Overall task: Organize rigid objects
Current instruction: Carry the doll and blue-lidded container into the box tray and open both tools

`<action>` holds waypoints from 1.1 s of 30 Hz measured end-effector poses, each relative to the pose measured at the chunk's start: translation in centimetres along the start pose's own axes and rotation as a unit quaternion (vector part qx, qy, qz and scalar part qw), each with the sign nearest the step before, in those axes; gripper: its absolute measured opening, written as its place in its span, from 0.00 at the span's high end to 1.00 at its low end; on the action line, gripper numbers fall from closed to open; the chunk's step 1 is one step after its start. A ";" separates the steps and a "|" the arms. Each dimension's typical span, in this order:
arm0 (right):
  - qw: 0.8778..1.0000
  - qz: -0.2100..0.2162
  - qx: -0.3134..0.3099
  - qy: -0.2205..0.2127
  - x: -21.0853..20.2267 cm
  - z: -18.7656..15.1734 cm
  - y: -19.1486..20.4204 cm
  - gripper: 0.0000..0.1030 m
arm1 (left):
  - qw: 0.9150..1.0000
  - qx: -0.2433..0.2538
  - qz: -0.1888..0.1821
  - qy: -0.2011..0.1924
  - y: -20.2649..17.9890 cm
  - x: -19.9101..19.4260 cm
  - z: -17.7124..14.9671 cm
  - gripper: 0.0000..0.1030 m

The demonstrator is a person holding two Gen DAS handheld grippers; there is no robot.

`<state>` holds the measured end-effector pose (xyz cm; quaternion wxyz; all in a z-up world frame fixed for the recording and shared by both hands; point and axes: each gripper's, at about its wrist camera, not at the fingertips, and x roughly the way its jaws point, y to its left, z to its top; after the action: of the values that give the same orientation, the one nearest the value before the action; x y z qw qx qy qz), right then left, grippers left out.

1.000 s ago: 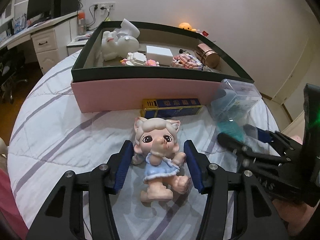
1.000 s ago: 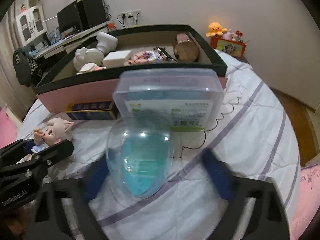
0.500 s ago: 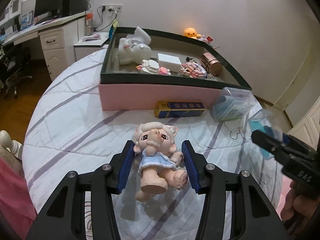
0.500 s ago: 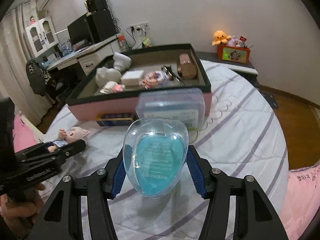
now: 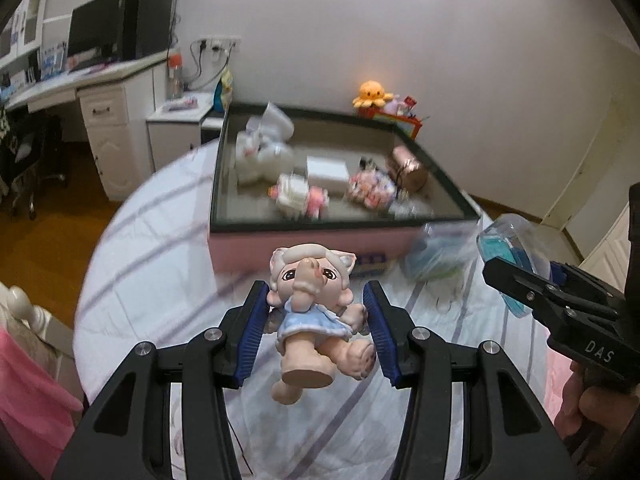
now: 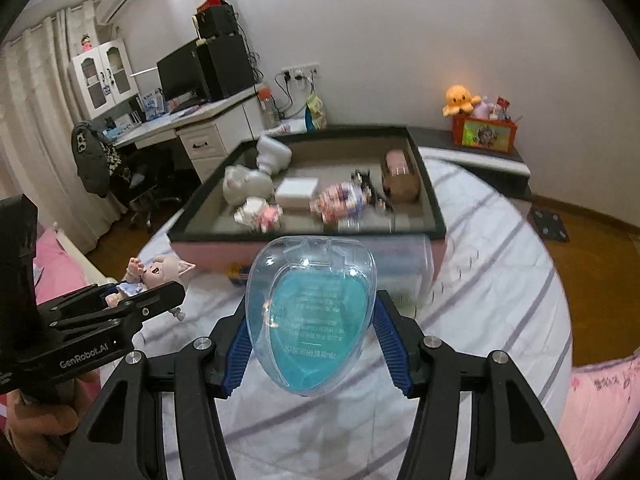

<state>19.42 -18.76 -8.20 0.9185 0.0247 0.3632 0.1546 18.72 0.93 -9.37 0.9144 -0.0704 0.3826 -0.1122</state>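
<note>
My left gripper [image 5: 316, 312] is shut on a pig doll in a blue dress [image 5: 314, 312] and holds it in the air above the bed. The doll also shows in the right wrist view [image 6: 160, 276]. My right gripper [image 6: 310, 320] is shut on a clear heart-shaped case with a blue insert [image 6: 310, 312], also lifted; it shows in the left wrist view [image 5: 508, 248]. Beyond both stands a pink tray with a dark rim [image 6: 430, 196] that holds several toys and a white box [image 6: 298, 192].
A clear plastic box [image 6: 404, 264] and a blue-and-gold box [image 5: 370, 262] lie on the striped bedsheet against the tray's front wall. A desk with a monitor stands at the far left. An orange plush [image 6: 460, 98] sits on a shelf by the wall.
Both grippers have risen higher above the bed with the doll and the heart case held in them, and have come nearer to the tray.
</note>
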 end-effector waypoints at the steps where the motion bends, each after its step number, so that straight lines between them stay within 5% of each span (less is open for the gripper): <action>1: 1.000 -0.001 -0.005 -0.006 -0.1 0.6 0.1 0.44 | 1.000 0.002 -0.001 -0.006 0.0 -0.2 0.6 0.52; 8: 0.999 -0.001 -0.022 -0.042 0.3 6.3 0.0 0.44 | 0.998 0.017 0.004 -0.055 -0.4 -1.3 5.9 0.52; 17: 0.999 0.002 -0.013 -0.034 4.1 9.9 -1.1 0.44 | 0.997 0.012 0.014 -0.072 -0.2 1.0 10.6 0.52; 33: 0.999 -0.013 0.002 0.046 13.7 11.2 -3.5 0.44 | 1.000 0.005 0.012 -0.008 -0.2 10.1 12.1 0.52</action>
<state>37.34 -17.18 -9.54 0.9027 0.0142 0.4056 0.1428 34.23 -1.35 -7.78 0.9191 -0.0618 0.3752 -0.1029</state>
